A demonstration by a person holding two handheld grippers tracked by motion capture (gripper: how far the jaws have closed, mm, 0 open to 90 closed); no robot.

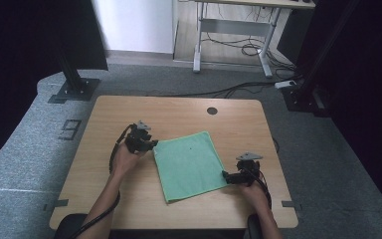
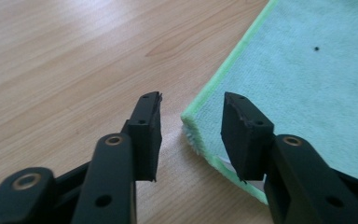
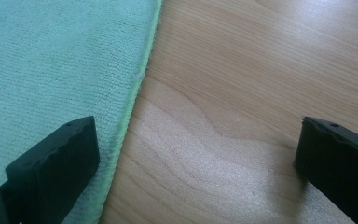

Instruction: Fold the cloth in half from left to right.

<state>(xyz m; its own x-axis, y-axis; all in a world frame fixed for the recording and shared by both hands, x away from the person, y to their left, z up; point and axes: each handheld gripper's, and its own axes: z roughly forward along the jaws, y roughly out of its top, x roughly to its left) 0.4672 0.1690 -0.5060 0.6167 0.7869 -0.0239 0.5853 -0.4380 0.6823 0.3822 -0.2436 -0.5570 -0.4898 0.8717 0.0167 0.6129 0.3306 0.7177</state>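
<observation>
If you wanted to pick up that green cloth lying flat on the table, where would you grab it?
Probably at a corner. The cloth lies flat, so its middle offers nothing to pinch. In the left gripper view, the corner nearest the left gripper curls up slightly off the table. Come in low from the bare wood beside it, one finger on each side of that raised edge.

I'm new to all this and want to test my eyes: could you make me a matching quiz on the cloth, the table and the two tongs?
Things:
1. cloth
2. table
3. left tongs
4. right tongs

Descriptions:
A. wide open at the cloth's edge
B. light wood
C. green, lying flat
D. jaws on either side of a cloth corner

Pairs: 1-C, 2-B, 3-D, 4-A
</observation>
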